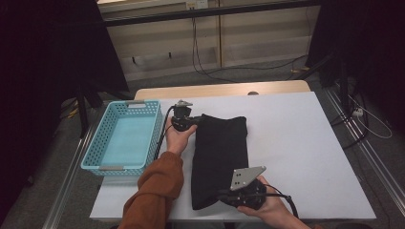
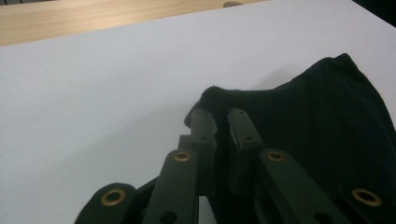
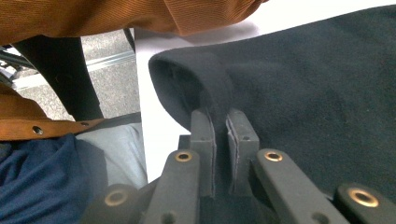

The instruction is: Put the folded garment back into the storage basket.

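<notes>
White table [image 1: 296, 143] is set before a dim room. Black cloth [image 1: 219, 157] is laid lengthwise, near edge to far; corners are pinched, apparently, by left gripper [image 1: 191, 121] and right gripper [image 1: 224, 196].

Black cloth [image 1: 220, 155], folded into a long narrow strip, lying flat on the white table with its length running from the near edge toward the far side; one far corner [image 2: 219, 95] and one near corner [image 3: 196, 79] are lifted slightly.
</notes>
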